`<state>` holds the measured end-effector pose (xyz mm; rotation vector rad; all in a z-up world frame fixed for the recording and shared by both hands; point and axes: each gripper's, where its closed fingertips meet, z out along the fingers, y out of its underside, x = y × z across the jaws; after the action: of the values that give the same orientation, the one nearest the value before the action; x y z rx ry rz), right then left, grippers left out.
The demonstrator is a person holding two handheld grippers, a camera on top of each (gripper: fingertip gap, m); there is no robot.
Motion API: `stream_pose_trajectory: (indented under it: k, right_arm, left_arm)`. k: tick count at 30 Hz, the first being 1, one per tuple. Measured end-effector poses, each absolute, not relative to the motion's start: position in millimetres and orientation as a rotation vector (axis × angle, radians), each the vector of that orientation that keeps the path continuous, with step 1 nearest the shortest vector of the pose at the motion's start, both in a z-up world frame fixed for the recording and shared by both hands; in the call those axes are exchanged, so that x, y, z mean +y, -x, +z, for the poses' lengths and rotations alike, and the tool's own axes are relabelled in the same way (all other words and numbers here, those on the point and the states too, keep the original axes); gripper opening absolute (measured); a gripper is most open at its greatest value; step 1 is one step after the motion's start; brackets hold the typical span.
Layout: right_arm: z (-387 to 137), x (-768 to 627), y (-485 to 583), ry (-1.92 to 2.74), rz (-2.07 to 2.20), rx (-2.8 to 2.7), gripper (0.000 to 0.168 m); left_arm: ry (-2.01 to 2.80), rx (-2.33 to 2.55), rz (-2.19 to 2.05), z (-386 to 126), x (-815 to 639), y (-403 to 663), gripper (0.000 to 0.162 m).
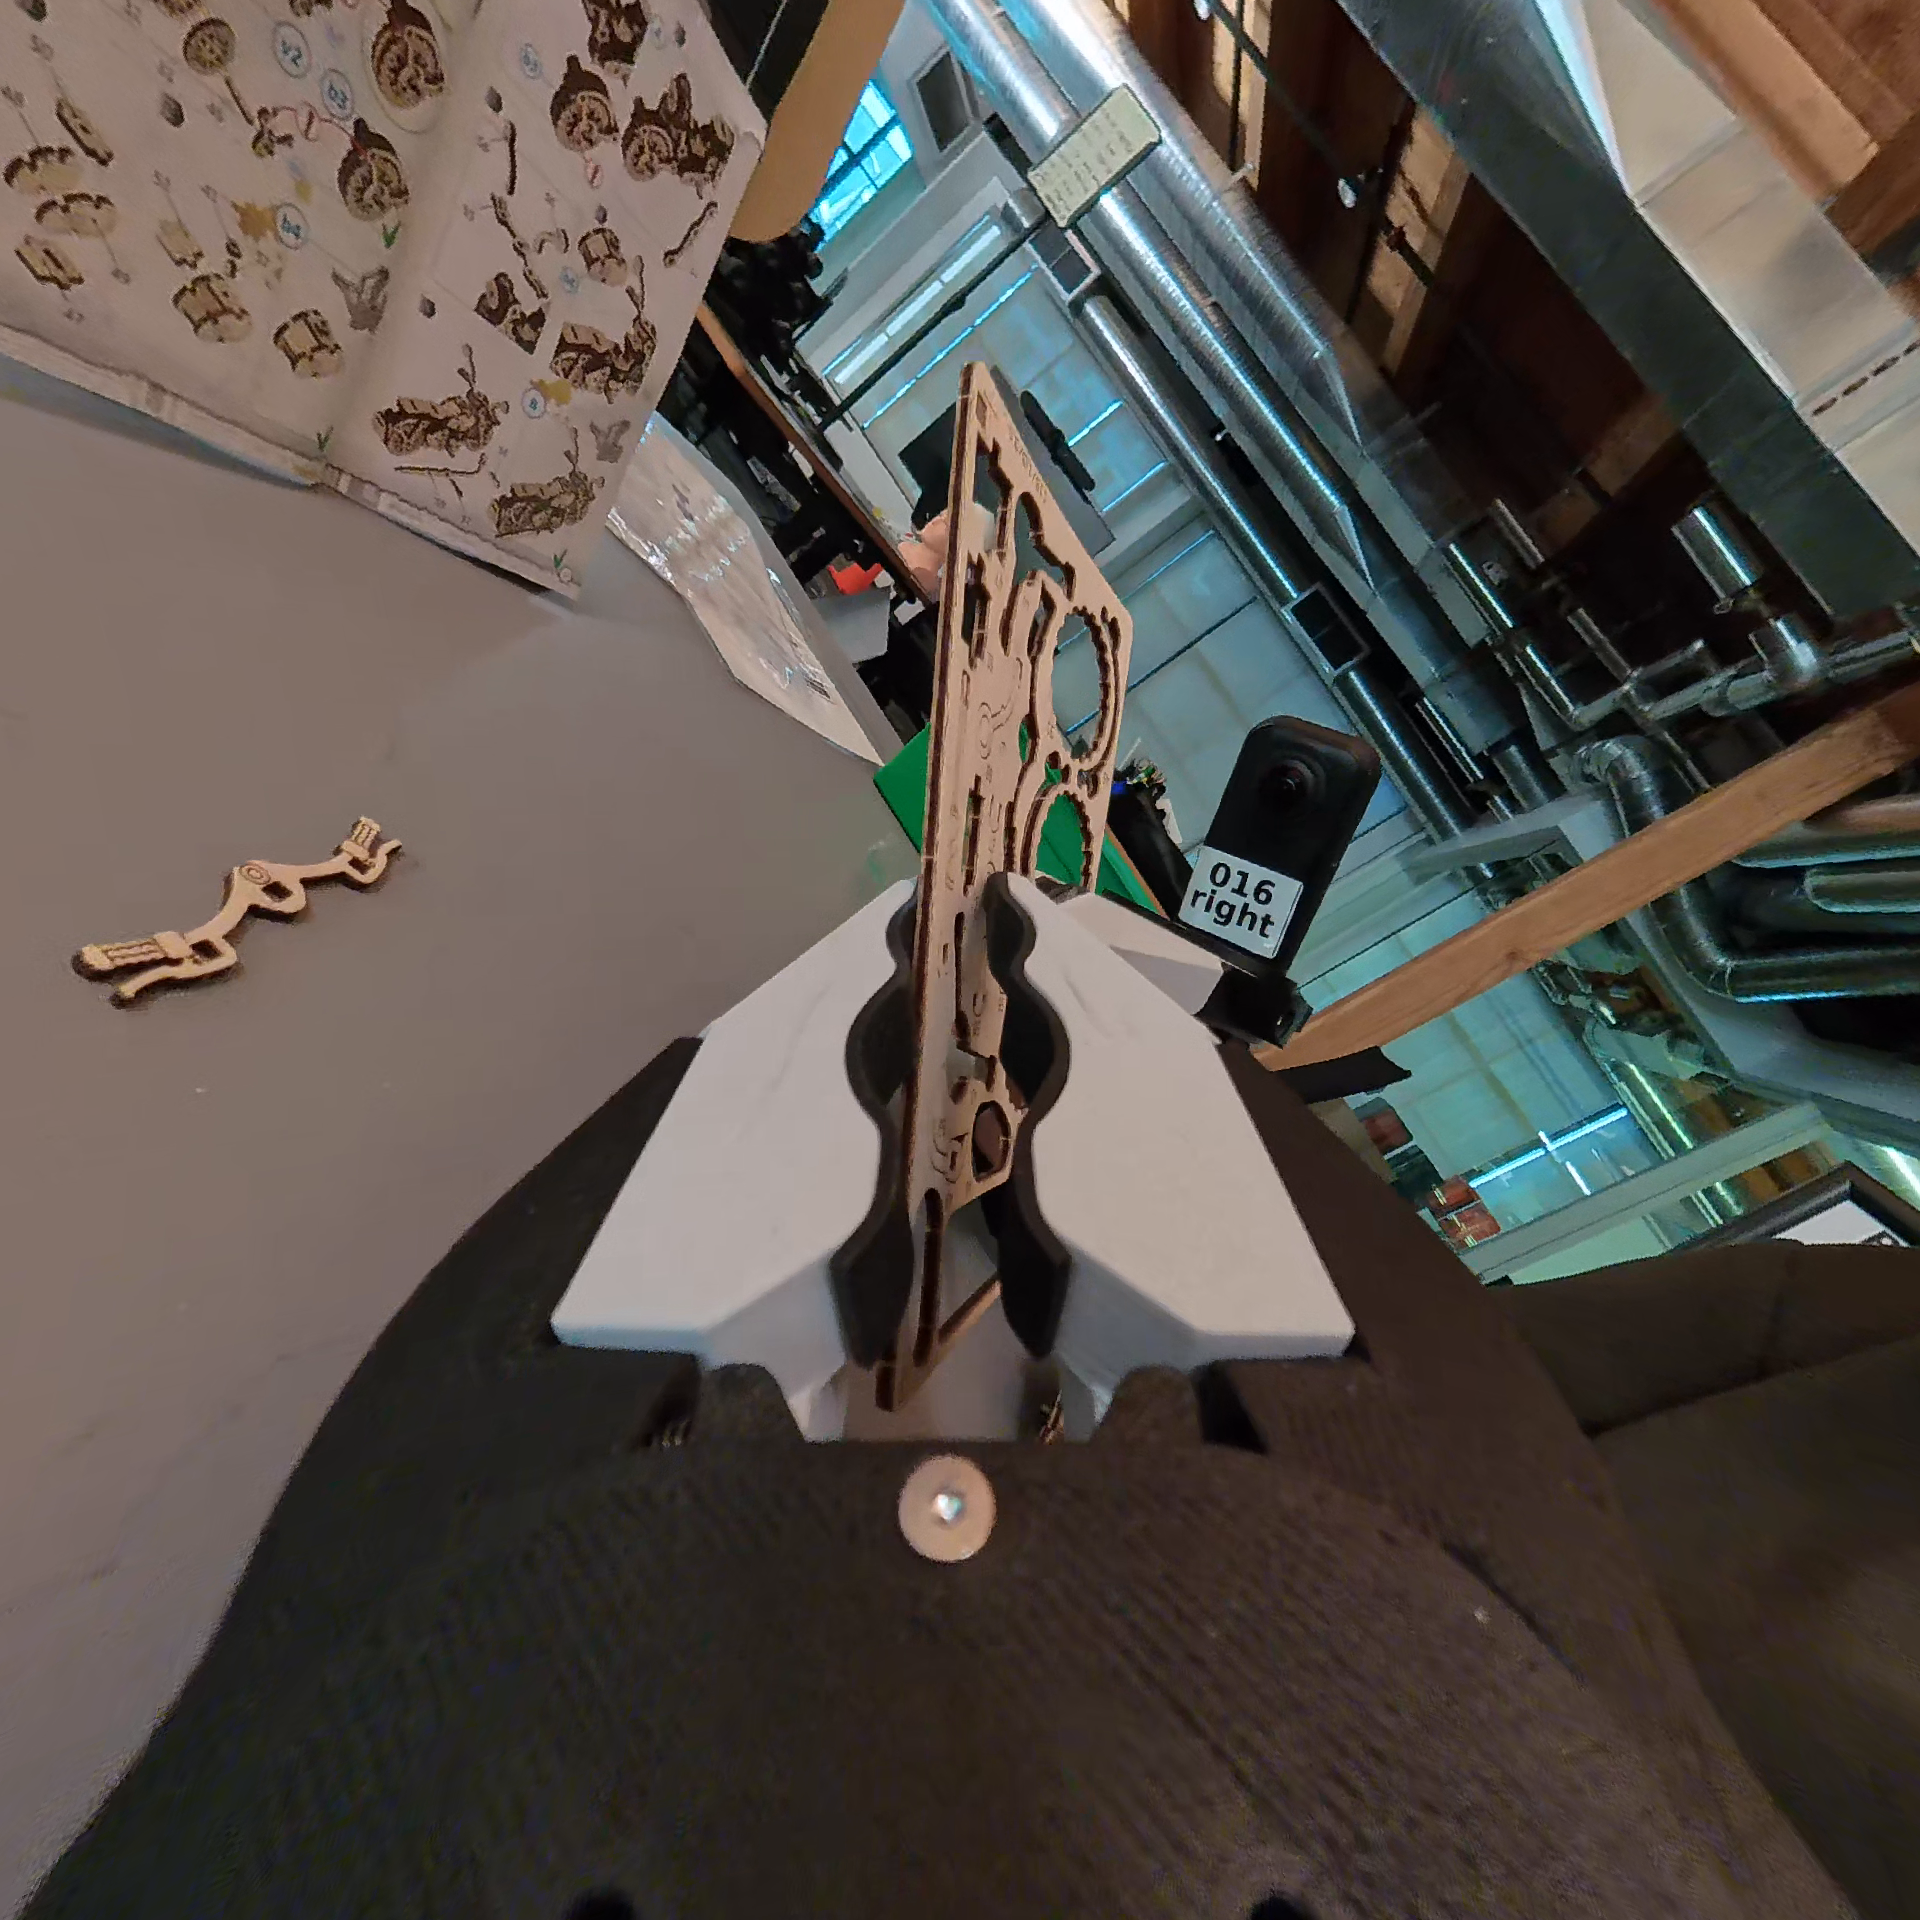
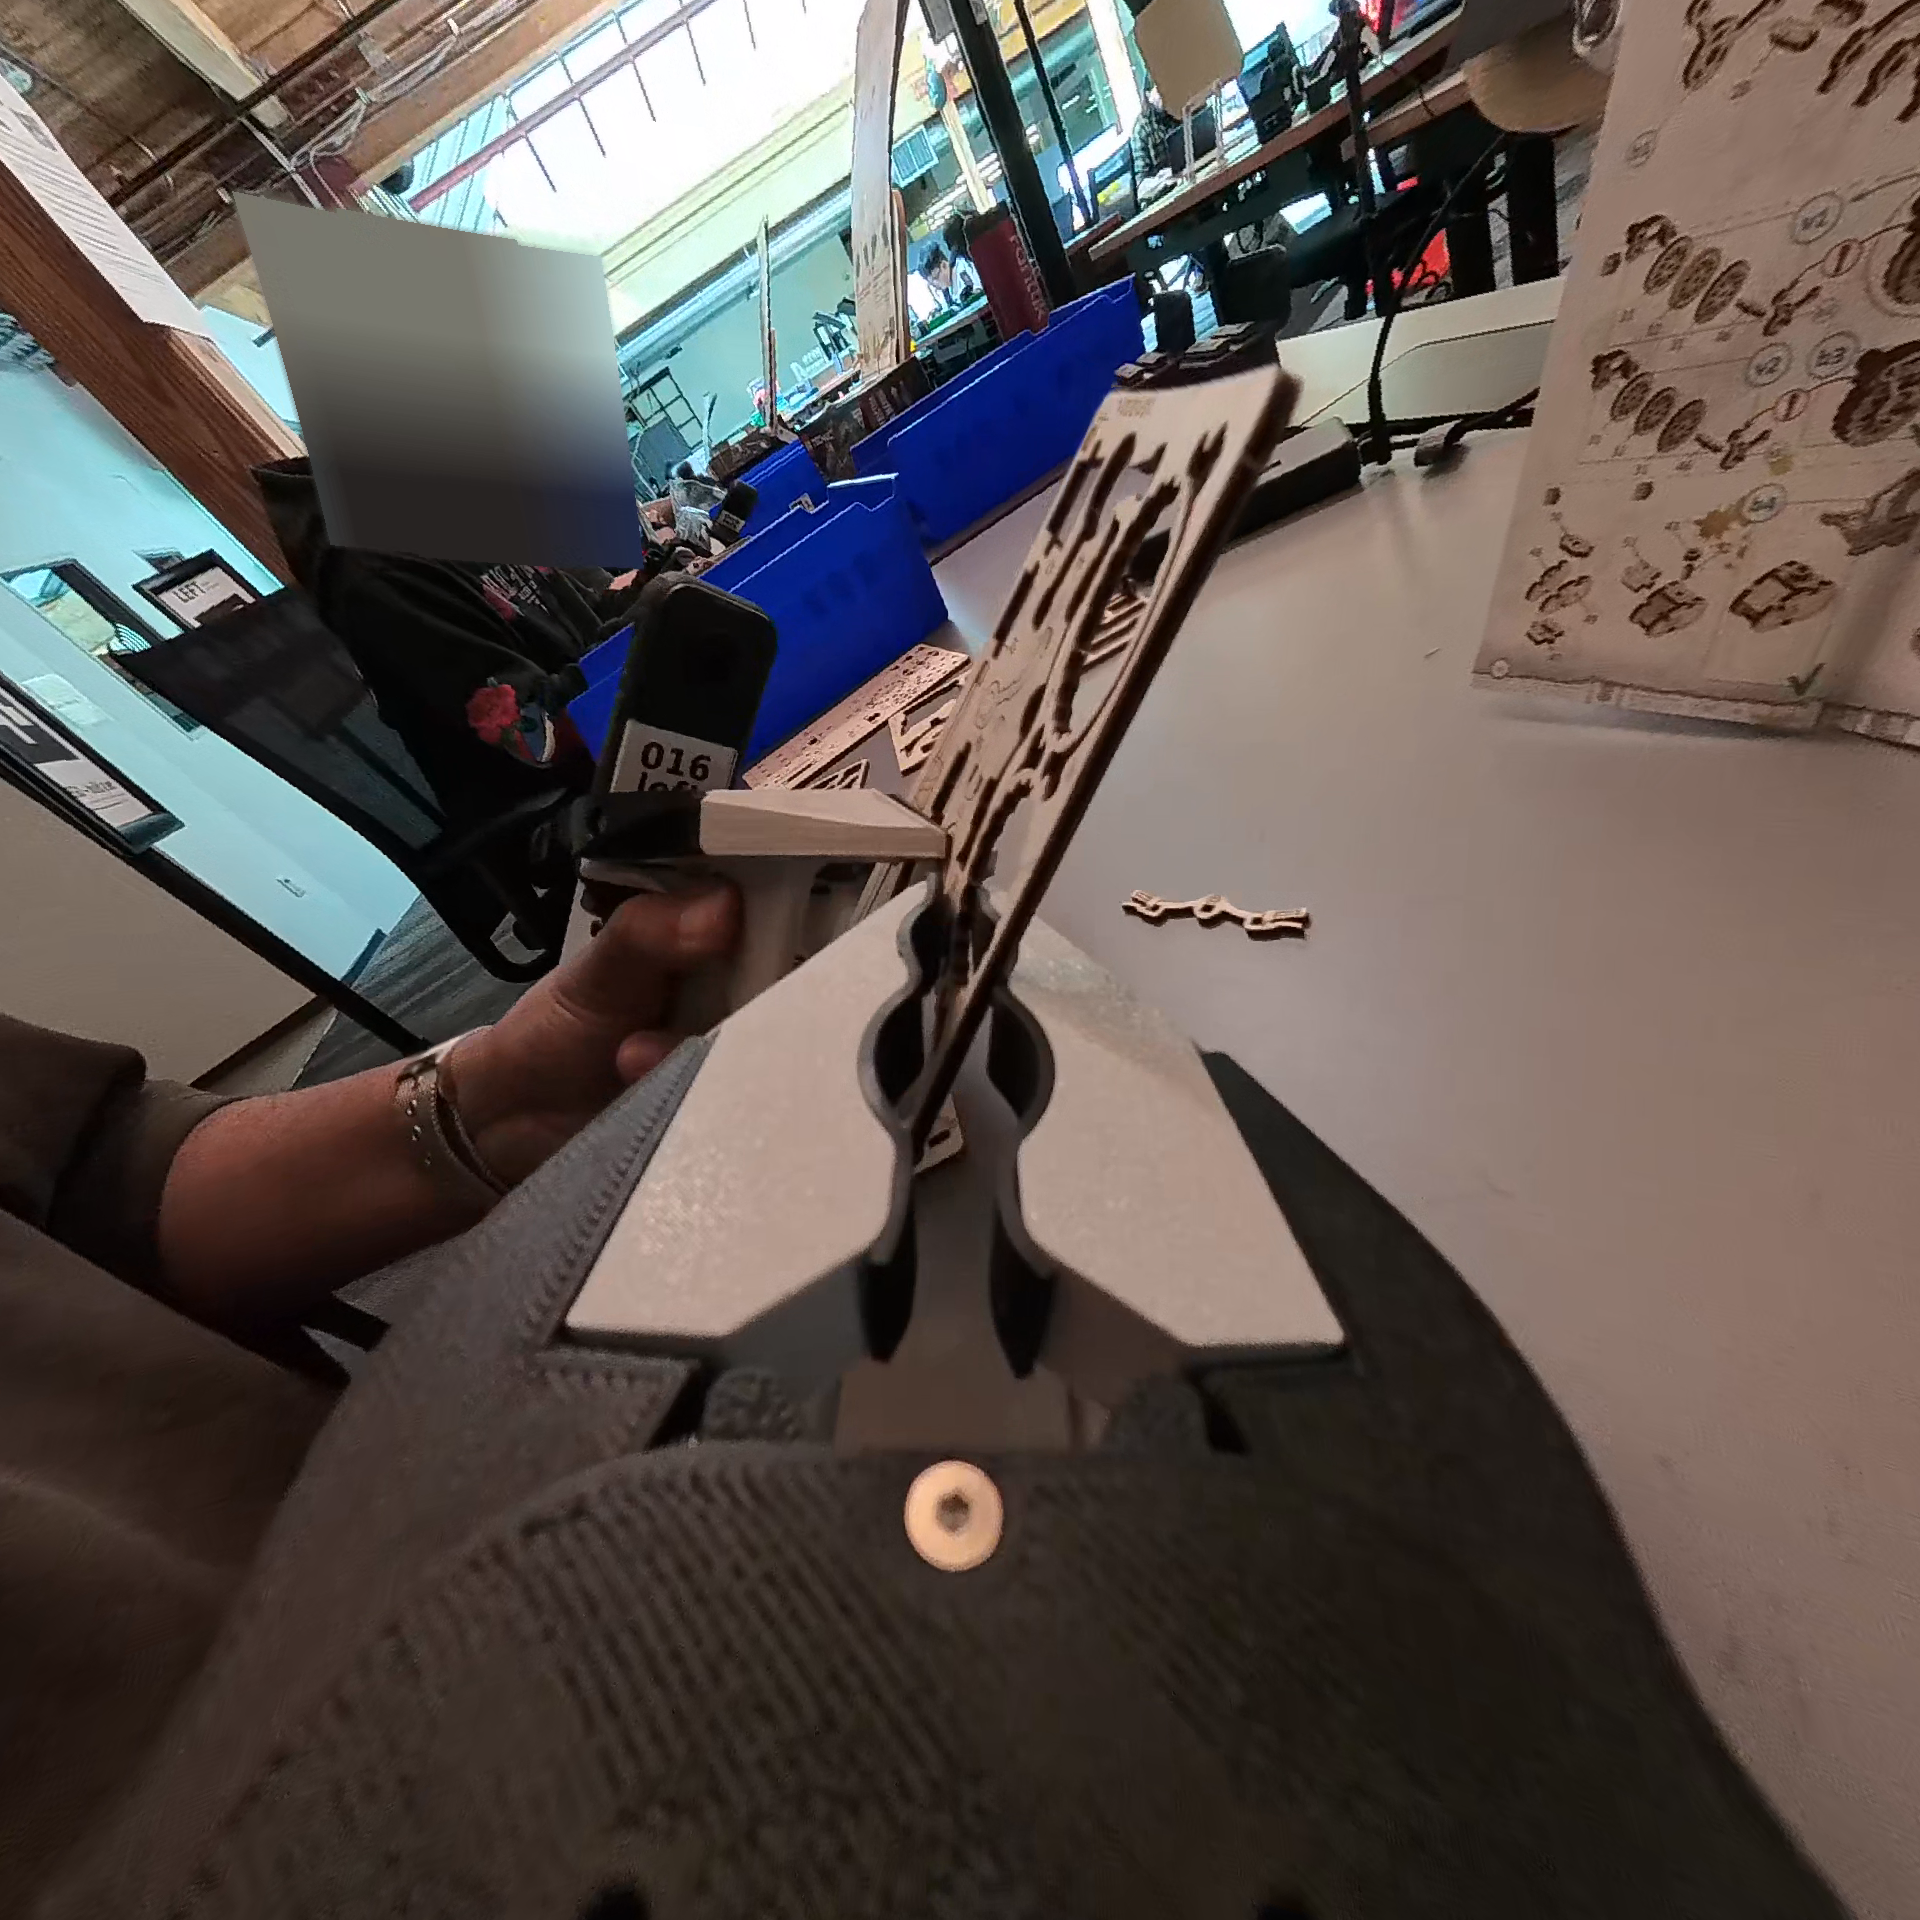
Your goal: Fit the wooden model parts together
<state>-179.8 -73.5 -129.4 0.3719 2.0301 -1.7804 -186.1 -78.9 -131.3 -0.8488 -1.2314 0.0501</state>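
Note:
A thin laser-cut wooden sheet (image 1: 1023,665) with several cut-out holes stands on edge between both grippers. My left gripper (image 1: 956,920) is shut on its lower part. My right gripper (image 2: 961,971) is shut on the same sheet (image 2: 1122,582), which tilts up to the right above the table. Each gripper shows in the other's view: the right one behind the sheet (image 1: 1138,935), the left one held by a hand (image 2: 831,821). A small curved wooden part (image 1: 234,914) lies loose on the grey table, also in the right wrist view (image 2: 1216,914).
A printed instruction sheet (image 1: 343,229) lies at the far side of the table (image 2: 1704,416). More wooden sheets (image 2: 883,717) lie beside blue bins (image 2: 831,582). A seated person in dark clothes (image 2: 457,644) is past the table edge. A clear plastic bag (image 1: 717,561) lies near the instructions. Only a small space, under 4 cm, lies between the two pairs of fingers.

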Motion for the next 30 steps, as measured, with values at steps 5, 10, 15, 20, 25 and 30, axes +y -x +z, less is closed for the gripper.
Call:
stream_pose_trajectory:
  k: [5,10,15,20,25,30]
  right_arm:
    - [-132.7,-74.8,178.5,-0.364,-1.784,2.059,0.003]
    - [-127.7,-75.2,176.1,-0.349,-1.796,2.020,0.003]
    - [-120.9,-72.8,178.5,-0.406,-1.777,1.875,0.002]
    - [-122.2,-71.3,185.2,-0.460,-1.768,1.833,0.002]
    - [-122.7,-68.9,189.6,-0.488,-1.729,1.759,0.005]
    - [-123.4,-68.6,185.7,-0.463,-1.668,1.701,0.015]
  left_arm:
    - [0.859,-1.261,0.040,-136.3,-81.1,185.9,0.007]
    - [0.868,-1.227,0.060,-131.7,-82.0,184.2,0.007]
    - [0.857,-1.193,0.060,-126.1,-78.7,184.5,0.013]
    - [0.809,-1.200,-0.045,-132.3,-73.7,184.6,0.026]
    - [0.836,-1.145,-0.037,-125.5,-70.0,180.9,0.002]
    - [0.850,-1.104,0.003,-118.7,-71.5,178.4,0.000]
